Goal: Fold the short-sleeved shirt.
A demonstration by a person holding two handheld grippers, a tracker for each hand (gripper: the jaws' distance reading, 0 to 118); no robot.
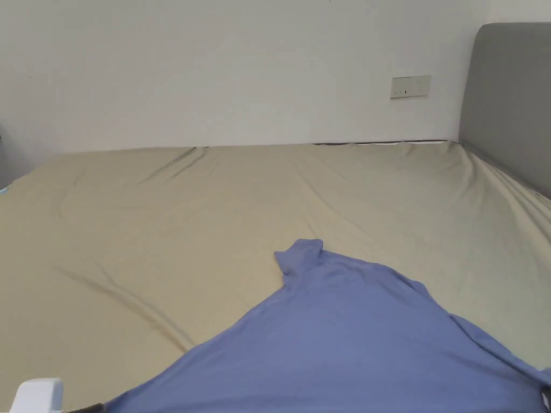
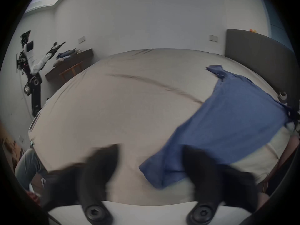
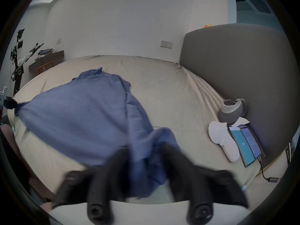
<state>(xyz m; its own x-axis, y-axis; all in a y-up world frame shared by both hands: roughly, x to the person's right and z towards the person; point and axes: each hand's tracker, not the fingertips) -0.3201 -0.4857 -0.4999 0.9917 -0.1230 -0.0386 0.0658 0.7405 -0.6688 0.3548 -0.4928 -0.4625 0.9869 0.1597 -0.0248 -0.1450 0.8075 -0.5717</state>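
A blue short-sleeved shirt point(image 1: 350, 344) lies spread on the beige bed sheet point(image 1: 188, 215), with one sleeve pointing toward the far wall. In the left gripper view, my left gripper point(image 2: 151, 149) stands open, its black jaws blurred. A loose corner of the shirt point(image 2: 162, 168) sits between them, nearer the right-hand jaw. In the right gripper view, my right gripper point(image 3: 144, 147) has its blurred jaws apart with a bunched fold of the shirt point(image 3: 142, 163) lying in the gap. The left gripper point(image 3: 9, 103) shows far off at the shirt's other corner.
A grey headboard point(image 1: 511, 97) closes the bed's right side. A wall socket point(image 1: 410, 86) is behind. Beside the headboard lie two lit screens point(image 3: 245, 144), a white object point(image 3: 222, 140) and a grey cushion point(image 3: 232, 110). A robot point(image 2: 32, 66) and a wooden table point(image 2: 71, 63) stand left.
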